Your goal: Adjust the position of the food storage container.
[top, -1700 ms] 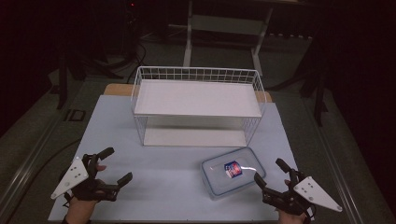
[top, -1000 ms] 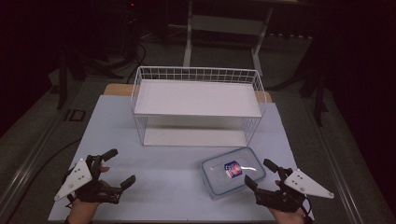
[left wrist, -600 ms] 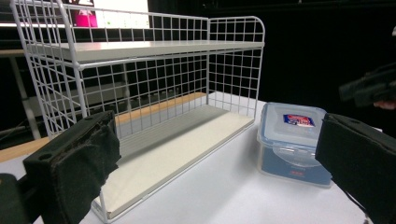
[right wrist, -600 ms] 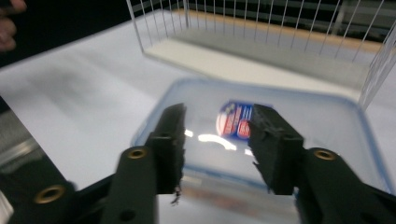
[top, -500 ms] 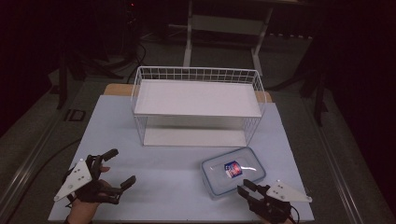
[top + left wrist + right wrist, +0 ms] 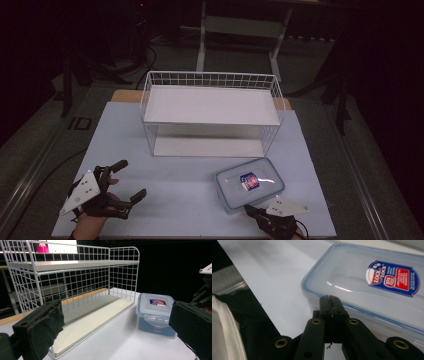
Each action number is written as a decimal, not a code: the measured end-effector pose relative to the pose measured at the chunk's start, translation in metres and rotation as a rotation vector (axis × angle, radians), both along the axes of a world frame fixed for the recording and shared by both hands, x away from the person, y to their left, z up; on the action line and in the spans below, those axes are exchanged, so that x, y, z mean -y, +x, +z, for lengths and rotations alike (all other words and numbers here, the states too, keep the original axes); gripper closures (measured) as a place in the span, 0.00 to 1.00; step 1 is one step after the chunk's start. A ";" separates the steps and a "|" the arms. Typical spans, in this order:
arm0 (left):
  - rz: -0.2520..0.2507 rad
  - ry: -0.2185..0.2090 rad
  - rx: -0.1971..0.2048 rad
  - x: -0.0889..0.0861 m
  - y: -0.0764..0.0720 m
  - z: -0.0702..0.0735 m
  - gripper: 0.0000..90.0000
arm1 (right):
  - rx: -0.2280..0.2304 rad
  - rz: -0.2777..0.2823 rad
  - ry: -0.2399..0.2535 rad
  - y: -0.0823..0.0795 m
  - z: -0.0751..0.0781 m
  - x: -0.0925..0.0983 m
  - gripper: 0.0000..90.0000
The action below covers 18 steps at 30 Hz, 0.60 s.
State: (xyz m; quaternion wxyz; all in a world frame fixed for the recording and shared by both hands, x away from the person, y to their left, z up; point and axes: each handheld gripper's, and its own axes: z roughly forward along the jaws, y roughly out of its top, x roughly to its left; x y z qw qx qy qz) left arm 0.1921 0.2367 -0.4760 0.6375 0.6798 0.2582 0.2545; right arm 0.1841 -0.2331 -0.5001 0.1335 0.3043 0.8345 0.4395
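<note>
A clear plastic container (image 6: 250,184) with a blue-rimmed lid and a red-and-blue label (image 6: 393,277) lies on the white table, right of centre. My right gripper (image 6: 249,210) is at the container's near edge. In the right gripper view its jaws are shut, tips (image 6: 331,302) against the container's (image 6: 367,290) front rim, with nothing seen between them. My left gripper (image 6: 132,178) rests open at the near left, held by a hand. Its wide-apart pads (image 6: 42,325) frame the wire rack (image 6: 75,290) and the container (image 6: 155,312).
A white two-level wire rack (image 6: 210,110) stands across the middle of the table, its open front facing me. The table top (image 6: 190,190) ends close behind both grippers. Dark floor, cables and a stand lie beyond the rack.
My right gripper swung left and inward from the container's right side to its near edge and shut its jaws. The left gripper barely moved.
</note>
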 end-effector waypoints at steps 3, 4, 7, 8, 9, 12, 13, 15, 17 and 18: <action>-0.001 -0.001 0.002 0.000 0.000 0.000 0.00 | -0.001 0.018 -0.019 0.001 -0.003 -0.004 1.00; -0.002 -0.002 0.000 0.000 0.000 0.000 0.00 | 0.008 0.020 -0.026 0.002 -0.003 -0.005 1.00; -0.005 -0.001 -0.004 0.001 0.001 -0.001 0.00 | 0.011 0.022 -0.023 0.005 -0.004 -0.007 1.00; -0.006 0.003 -0.004 0.002 0.001 -0.001 0.00 | 0.015 0.025 -0.026 0.006 -0.004 -0.007 1.00; -0.006 0.004 -0.003 0.002 0.000 -0.001 0.00 | 0.018 0.028 -0.027 0.007 -0.003 -0.008 1.00; -0.009 0.004 -0.004 0.002 0.000 -0.001 0.00 | 0.021 0.029 -0.028 0.013 -0.003 -0.011 1.00; -0.009 0.003 -0.005 0.002 0.000 -0.001 0.00 | 0.023 0.031 -0.031 0.016 -0.003 -0.013 1.00; -0.009 0.004 -0.006 0.002 0.000 -0.001 0.00 | 0.024 0.030 -0.030 0.019 -0.003 -0.015 1.00; -0.010 0.002 -0.005 0.002 0.000 -0.001 0.00 | 0.027 0.034 -0.034 0.023 -0.003 -0.018 1.00; -0.010 0.004 -0.005 0.002 0.000 -0.001 0.00 | 0.029 0.035 -0.035 0.025 -0.003 -0.020 1.00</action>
